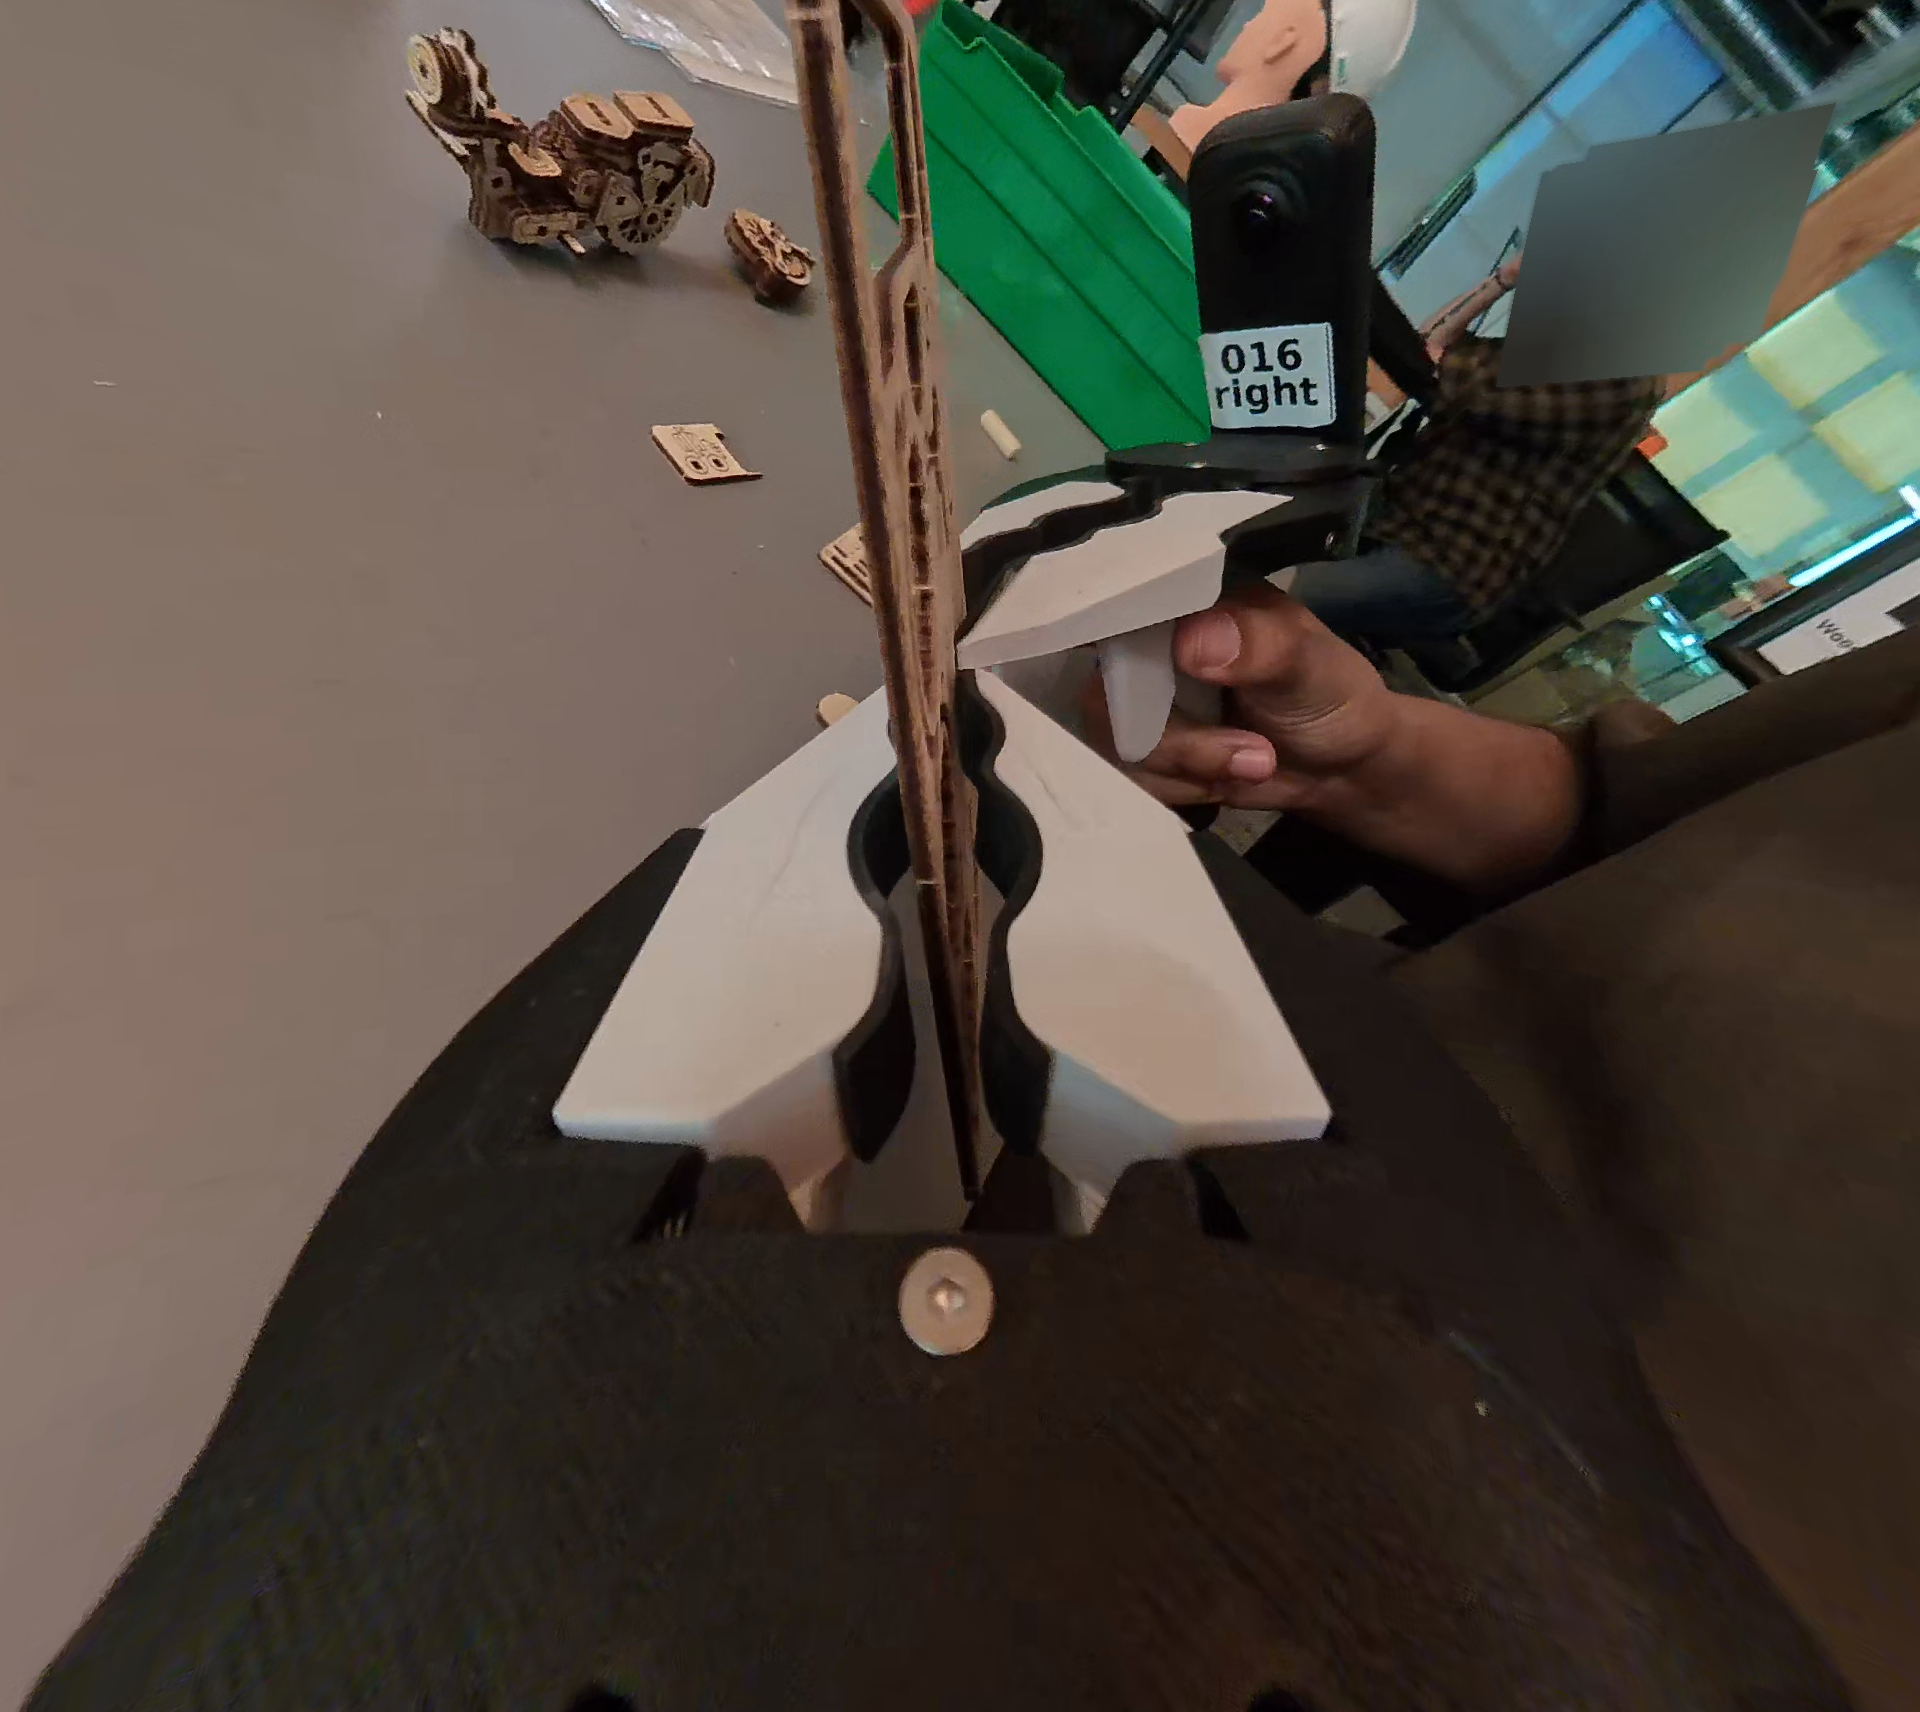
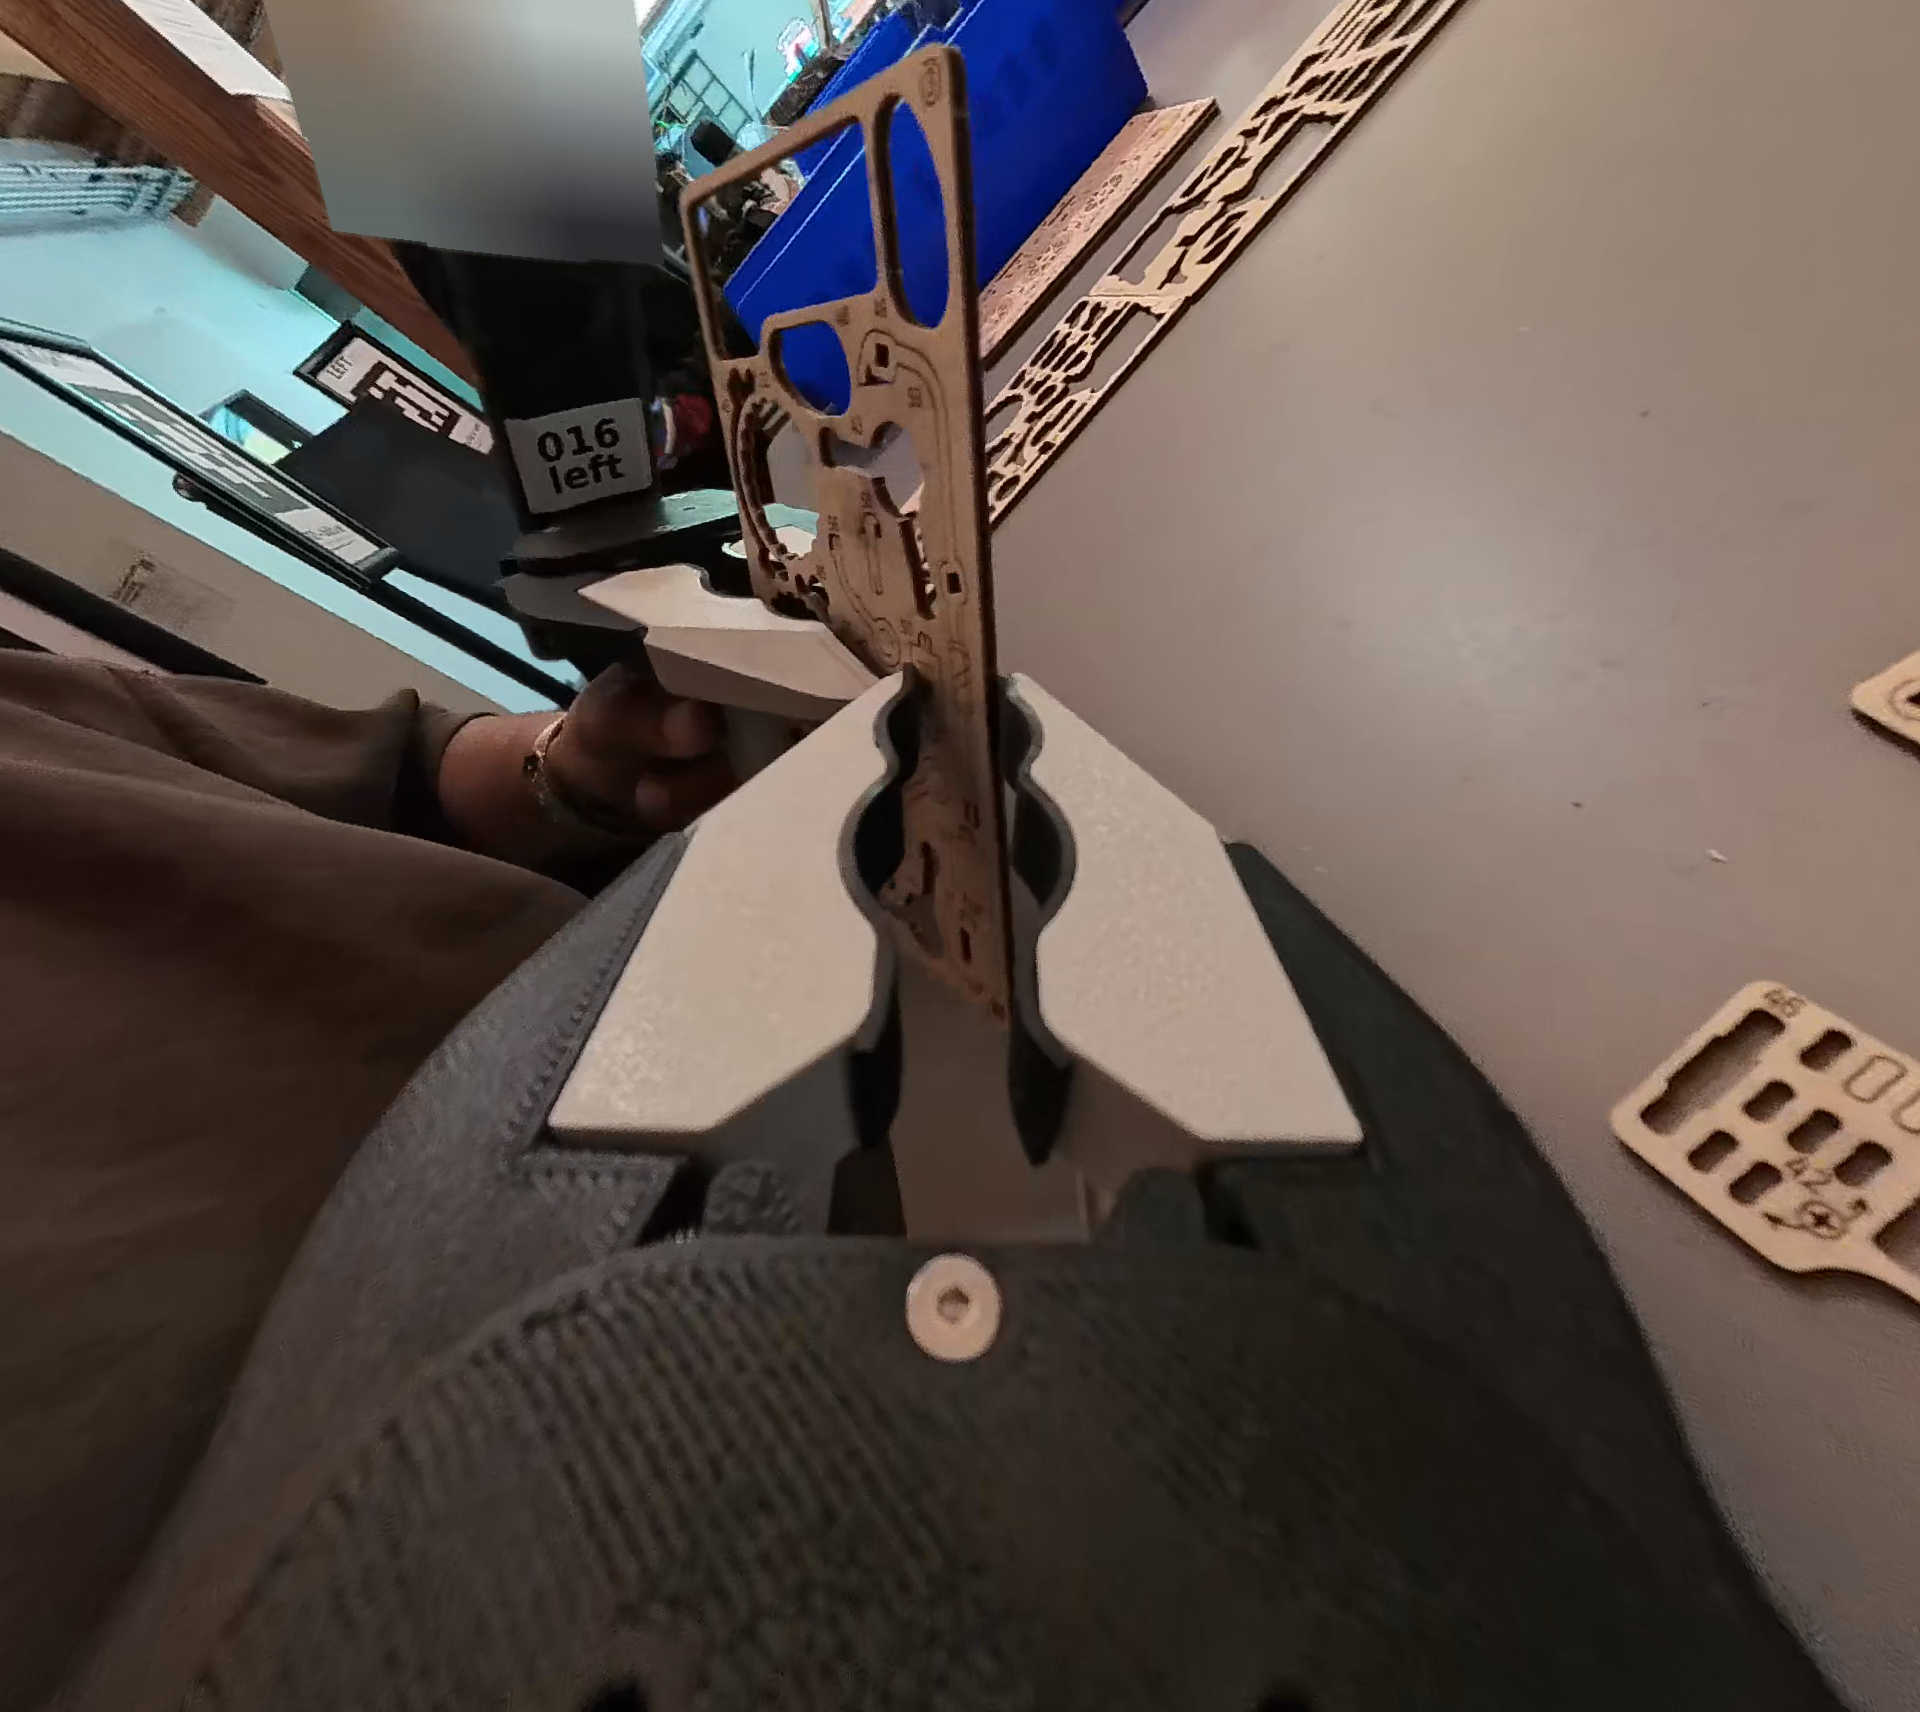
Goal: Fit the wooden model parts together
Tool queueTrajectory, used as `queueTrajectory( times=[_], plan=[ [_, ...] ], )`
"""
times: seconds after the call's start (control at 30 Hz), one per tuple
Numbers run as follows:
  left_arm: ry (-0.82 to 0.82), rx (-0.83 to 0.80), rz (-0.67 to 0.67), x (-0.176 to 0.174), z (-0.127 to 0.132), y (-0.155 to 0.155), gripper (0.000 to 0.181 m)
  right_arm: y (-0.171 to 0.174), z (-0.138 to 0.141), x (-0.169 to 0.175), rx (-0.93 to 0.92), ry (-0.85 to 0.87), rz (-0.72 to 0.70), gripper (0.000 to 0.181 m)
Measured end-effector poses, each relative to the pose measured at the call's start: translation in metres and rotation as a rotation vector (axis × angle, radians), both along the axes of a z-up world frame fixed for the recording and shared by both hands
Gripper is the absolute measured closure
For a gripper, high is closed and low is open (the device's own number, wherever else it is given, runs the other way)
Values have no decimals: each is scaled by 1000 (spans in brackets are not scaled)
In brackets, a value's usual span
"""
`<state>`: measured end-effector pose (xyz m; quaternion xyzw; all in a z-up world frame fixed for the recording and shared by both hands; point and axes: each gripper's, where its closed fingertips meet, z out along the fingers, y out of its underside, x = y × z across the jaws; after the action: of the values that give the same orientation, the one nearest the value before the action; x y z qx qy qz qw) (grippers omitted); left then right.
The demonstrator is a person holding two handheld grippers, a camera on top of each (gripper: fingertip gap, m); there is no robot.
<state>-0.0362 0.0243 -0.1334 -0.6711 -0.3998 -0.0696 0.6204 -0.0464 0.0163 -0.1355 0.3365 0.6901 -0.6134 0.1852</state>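
A thin laser-cut wooden parts sheet [image 1: 862, 260] stands upright and edge-on between the white fingers of my left gripper [image 1: 935, 706], which is shut on its lower part. My right gripper [image 1: 971, 613] comes in from the right and grips the same sheet just above. In the right wrist view the sheet [image 2: 914, 415] shows its cut-out face, clamped in my right gripper [image 2: 961, 696], with my left gripper [image 2: 821, 623] on its far side. A partly built wooden model [image 1: 582, 166] sits on the grey table [image 1: 260, 571].
A small wooden wheel assembly [image 1: 769, 254] and a small flat wooden piece [image 1: 704, 455] lie near the model. A green bin [image 1: 1039, 228] stands behind. Emptied wooden sheets [image 2: 1226, 208], a slotted wooden piece [image 2: 1787, 1143] and a blue bin [image 2: 935, 156] are on the right side. The tips of both grippers are at nearly the same place. The partly built wooden model [image 1: 582, 166] is about 20 cm from my right fingertips.
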Motion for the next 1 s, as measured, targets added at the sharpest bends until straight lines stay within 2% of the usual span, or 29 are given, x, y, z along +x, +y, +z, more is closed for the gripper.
queueTrajectory(
  times=[0.2, 0.33, 0.47, 0.7, 1.0],
  plan=[
    [6, -21, 9, -2, -4, 0, 181, 1, -4, -3, 32, 10, -26, 167],
    [-40, 46, 12, -7, 3, -1, 181, 2, 2, -9, 13, 79, -52, 166],
    [-24, 36, 31, -8, 3, -4, 181, 6, 3, -13, 50, 133, -94, 166],
    [-27, 51, 7, -4, 4, -3, 181, 3, 4, -6, -1, 66, -41, 170],
    [111, -117, 59, -3, -1, -2, 181, 3, 0, -6, 53, 75, -49, 169]
  ],
)
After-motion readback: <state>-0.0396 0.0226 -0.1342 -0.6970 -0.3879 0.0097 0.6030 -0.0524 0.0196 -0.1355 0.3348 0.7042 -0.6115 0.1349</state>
